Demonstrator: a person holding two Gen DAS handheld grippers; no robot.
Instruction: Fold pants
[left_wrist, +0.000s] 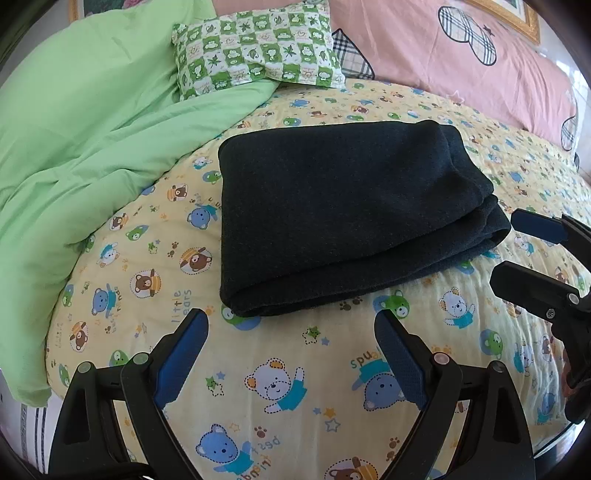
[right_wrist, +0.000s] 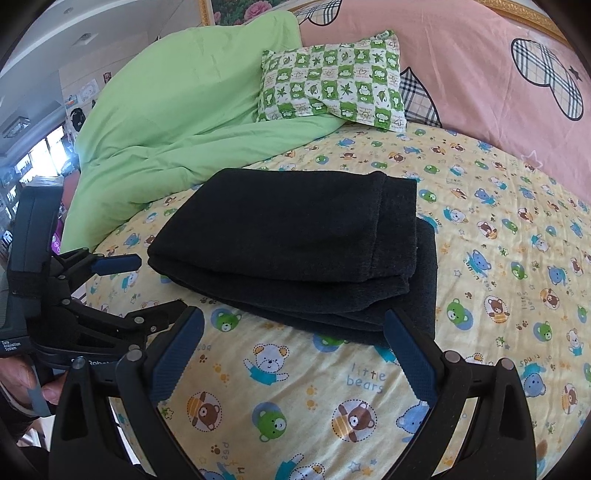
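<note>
2 hand-held grippers, your left (left_wrist: 291, 328) and right (right_wrist: 293, 326), were spread and empty near the folded pants (left_wrist: 343, 214) on the bed (left_wrist: 288, 406).

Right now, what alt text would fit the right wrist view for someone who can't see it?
Dark pants lie folded on a yellow bear-print bedsheet, with the open right gripper just short of them. The left gripper is alongside.

A yellow bedsheet (left_wrist: 295, 387) printed with cartoon bears spreads directly beneath and ahead of the gripper. Forward and to the left, a rumpled green duvet (left_wrist: 92, 140) lies heaped on it. A green-and-white checked pillow (left_wrist: 255, 51) rests straight ahead, touching the duvet. Behind it, far ahead and rightward, stands pink bedding (left_wrist: 461, 66) with plaid shapes.
</note>
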